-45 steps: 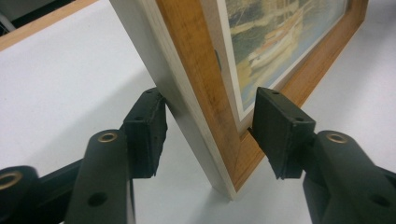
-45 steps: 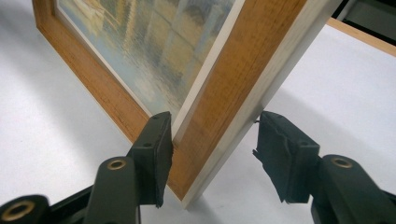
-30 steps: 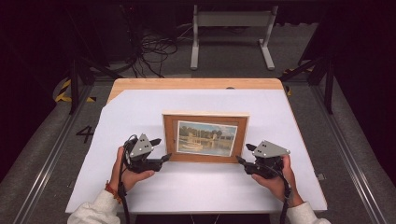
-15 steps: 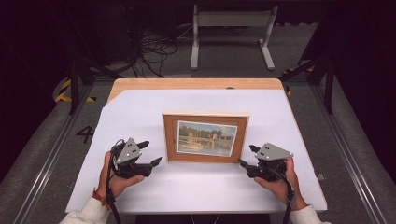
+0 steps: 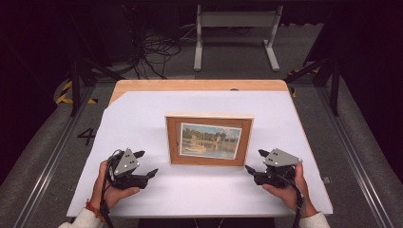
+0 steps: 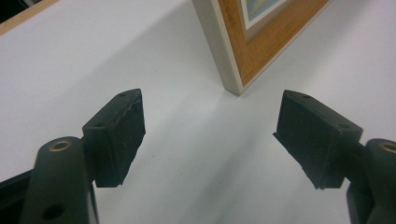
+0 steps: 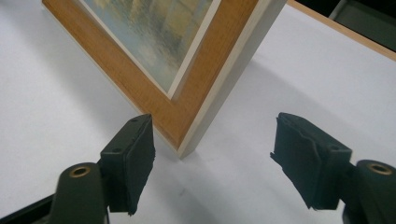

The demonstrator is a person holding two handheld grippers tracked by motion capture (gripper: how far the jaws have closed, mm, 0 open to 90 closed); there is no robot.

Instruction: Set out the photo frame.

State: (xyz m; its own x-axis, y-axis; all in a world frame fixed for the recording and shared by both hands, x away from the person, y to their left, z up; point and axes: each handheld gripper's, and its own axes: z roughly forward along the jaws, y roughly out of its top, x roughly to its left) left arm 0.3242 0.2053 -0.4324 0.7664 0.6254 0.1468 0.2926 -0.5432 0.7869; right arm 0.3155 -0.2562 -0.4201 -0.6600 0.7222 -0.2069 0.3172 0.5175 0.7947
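- The wooden picture frame with a landscape print (image 5: 208, 140) stands upright in the middle of the white tabletop (image 5: 142, 114), tilted back a bit.
- The left hand-held gripper (image 5: 145, 164) has its jaws apart, just been opening, nothing between them, and sits clear of the frame's lower left corner.
- The right hand-held gripper (image 5: 255, 160) is the same: apart, just been opening, empty, near the lower right corner.
- Risk, I'd say: a bump from either one could tip the frame over.

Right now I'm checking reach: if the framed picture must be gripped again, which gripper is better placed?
Probably the right gripper: the picture frame has its lower corner almost between the open jaws. The left gripper, also open, sits farther from its corner. Both have just been opening, nothing held.
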